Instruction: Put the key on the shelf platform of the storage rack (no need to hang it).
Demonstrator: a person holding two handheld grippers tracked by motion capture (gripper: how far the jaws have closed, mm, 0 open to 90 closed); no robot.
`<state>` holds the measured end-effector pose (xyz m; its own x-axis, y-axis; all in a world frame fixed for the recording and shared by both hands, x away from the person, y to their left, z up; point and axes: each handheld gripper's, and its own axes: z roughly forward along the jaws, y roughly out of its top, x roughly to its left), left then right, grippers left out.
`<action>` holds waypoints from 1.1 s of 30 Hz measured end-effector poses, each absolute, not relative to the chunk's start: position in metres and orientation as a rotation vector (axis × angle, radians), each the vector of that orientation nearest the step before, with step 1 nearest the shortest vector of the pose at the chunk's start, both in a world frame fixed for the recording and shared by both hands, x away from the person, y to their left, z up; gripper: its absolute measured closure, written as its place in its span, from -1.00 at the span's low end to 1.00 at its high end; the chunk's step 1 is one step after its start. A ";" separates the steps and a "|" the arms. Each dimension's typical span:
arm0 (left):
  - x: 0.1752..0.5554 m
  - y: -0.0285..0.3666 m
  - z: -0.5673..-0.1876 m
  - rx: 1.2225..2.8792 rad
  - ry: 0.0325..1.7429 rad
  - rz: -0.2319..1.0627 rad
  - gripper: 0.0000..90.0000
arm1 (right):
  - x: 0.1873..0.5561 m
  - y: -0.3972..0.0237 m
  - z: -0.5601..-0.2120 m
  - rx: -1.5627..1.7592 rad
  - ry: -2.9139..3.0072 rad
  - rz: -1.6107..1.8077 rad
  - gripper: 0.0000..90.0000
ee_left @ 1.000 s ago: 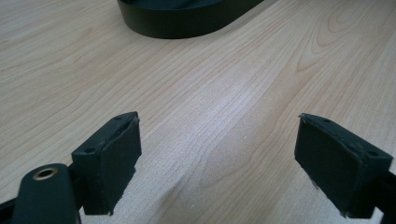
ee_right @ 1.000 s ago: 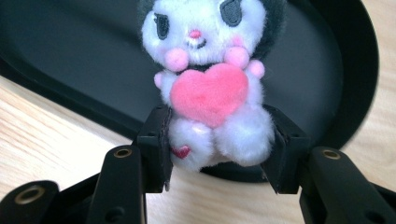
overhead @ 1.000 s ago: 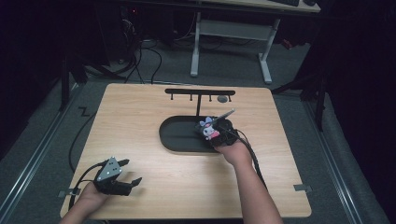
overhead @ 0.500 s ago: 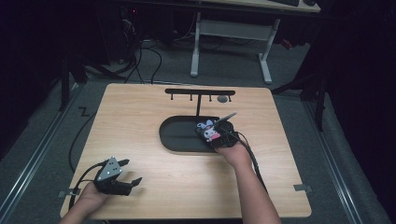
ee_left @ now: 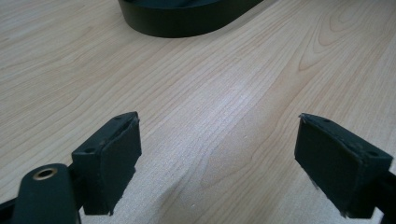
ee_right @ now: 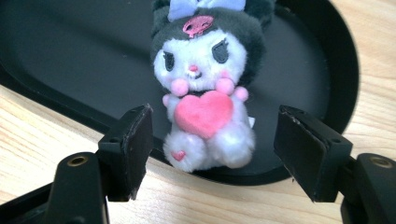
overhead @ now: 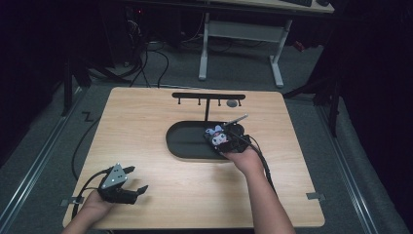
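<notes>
Between the parted jaws of the right gripper (ee_right: 212, 154) lies a small plush toy (ee_right: 208, 88), face up, its feet resting on the near rim of the black oval tray (ee_right: 56, 60) and its head farther out over the tray floor. Neither pad touches it: there is a clear gap on each side, so the gripper stands released and holds nothing.

Handling, as a judgement: the toy looks soft, light and compressible, with a fuzzy surface unlikely to slip against the pads. It is not fragile. The best hold would be across the body at the pink heart, where it is narrowest and sits level with the pads; the head is wider and would squash unevenly.

From the high view the right gripper (overhead: 229, 139) is at the tray's right end, below a black rack (overhead: 208, 97).

Well apart, the left gripper (overhead: 127, 184) rests near the table's (overhead: 146, 122) front left corner, jaws spread wide over bare wood, gripping nothing.
</notes>
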<state>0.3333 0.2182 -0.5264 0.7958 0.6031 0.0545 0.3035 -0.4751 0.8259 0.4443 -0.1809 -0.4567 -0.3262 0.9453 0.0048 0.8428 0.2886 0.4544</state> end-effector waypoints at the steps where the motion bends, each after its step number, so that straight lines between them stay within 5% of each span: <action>1: 0.333 0.218 -0.526 2.094 0.670 0.428 -0.66 | 0.443 -0.182 -0.456 1.633 2.294 0.562 -0.39; 33: 0.334 0.217 -0.527 2.103 0.672 0.427 -0.66 | 0.400 -0.217 -0.458 1.533 2.189 0.774 -0.39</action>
